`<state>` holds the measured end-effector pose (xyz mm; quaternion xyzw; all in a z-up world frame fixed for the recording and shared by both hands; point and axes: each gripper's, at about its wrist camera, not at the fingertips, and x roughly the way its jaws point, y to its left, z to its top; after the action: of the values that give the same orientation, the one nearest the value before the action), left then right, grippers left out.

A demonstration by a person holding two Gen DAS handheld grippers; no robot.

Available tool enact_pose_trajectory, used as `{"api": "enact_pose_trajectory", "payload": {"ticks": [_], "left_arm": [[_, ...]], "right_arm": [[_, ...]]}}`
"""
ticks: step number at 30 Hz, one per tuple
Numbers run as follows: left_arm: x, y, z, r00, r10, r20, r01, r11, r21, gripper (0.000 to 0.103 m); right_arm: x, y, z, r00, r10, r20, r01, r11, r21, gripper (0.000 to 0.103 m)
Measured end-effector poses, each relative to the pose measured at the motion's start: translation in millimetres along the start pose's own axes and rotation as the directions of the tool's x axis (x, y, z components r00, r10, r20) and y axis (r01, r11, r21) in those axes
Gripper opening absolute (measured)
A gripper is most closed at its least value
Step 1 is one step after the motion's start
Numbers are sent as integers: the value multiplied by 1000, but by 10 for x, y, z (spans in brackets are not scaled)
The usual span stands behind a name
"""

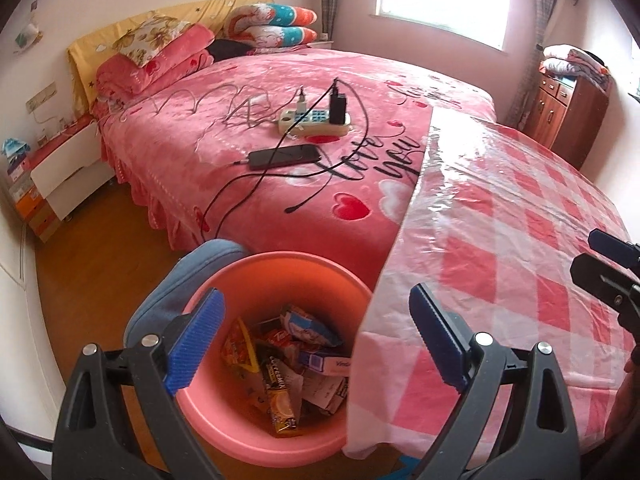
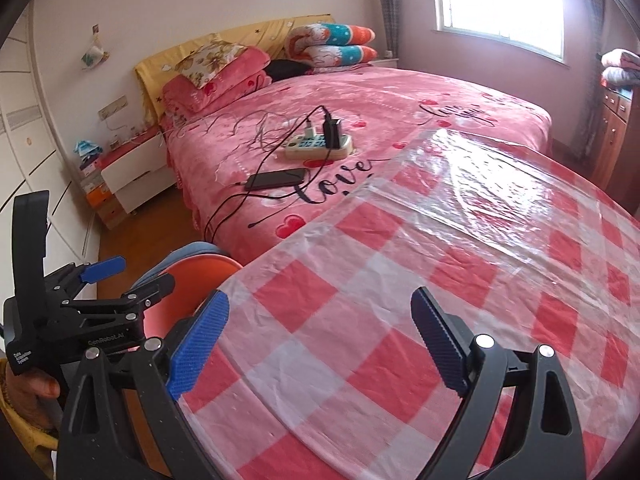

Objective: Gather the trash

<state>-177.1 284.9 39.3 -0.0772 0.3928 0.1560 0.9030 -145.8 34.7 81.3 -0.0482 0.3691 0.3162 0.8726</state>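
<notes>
Left gripper [image 1: 316, 340], at lower centre of its view, is spread wide and holds nothing, directly above the bin [image 1: 240, 428]. Trash [image 1: 288, 364] lies inside the bin, beside the table [image 1: 520, 264]. Right gripper [image 2: 320, 344] is likewise spread and empty above the checked tablecloth [image 2: 360, 320].

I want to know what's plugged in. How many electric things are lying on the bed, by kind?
Power strip: 1
Black charger plugged into the strip: 1
White charger plugged into the strip: 1
Phone: 1
Total: 4, not counting the cables, which are too tangled to count.
</notes>
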Motion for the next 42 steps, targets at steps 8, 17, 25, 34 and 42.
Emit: {"api": "enact_pose_trajectory", "payload": {"ticks": [8, 17, 25, 34, 42], "left_arm": [[-80, -279, 58, 999, -27, 20, 26, 999, 47, 94], [-99, -594, 111, 999, -50, 22, 47, 994, 101, 94], [-100, -819, 143, 998, -64, 15, 62, 990, 130, 94], [-56, -1178, 169, 996, -93, 5, 91, 981, 172, 95], [6, -1612, 176, 988, -153, -12, 152, 965, 216, 94]], "right_arm": [[-149, -171, -86, 999, -33, 24, 32, 999, 32, 91], [-278, -435, -190, 997, -66, 48, 62, 995, 84, 91], [-364, -657, -283, 993, -92, 74, 82, 988, 128, 91], [-509, -906, -400, 980, -163, 117, 145, 978, 148, 91], [-756, -1224, -447, 954, -245, 171, 211, 958, 194, 91]]}}
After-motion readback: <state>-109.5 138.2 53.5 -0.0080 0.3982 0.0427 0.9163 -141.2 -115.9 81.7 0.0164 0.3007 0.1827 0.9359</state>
